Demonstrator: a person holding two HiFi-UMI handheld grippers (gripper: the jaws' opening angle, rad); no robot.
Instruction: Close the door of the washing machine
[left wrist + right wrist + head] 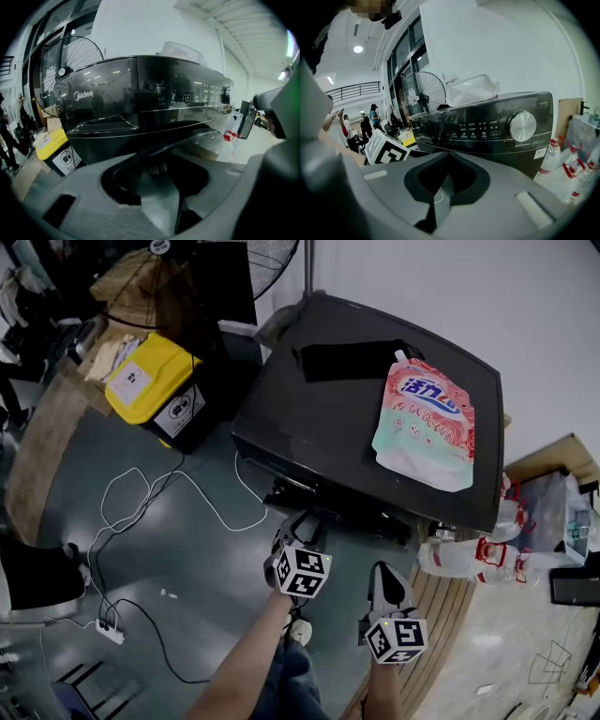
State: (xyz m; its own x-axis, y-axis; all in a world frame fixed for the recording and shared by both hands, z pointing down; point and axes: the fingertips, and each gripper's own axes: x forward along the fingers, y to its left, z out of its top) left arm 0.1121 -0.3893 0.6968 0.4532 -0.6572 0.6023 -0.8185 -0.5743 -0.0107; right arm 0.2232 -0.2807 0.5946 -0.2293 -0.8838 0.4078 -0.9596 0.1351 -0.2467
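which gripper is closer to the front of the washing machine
Left. The left gripper is close up at the front of the washing machine in the head view; the right gripper sits farther back, apart from it.

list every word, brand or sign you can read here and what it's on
"Midea": front of the washing machine, left end.
"UV": same front, by a power symbol.
Play/pause sign: left of the knob; Chinese button labels there too small to read.
Detergent pouch: blue Chinese lettering, too blurred.
Bin label: pictogram, no readable words.
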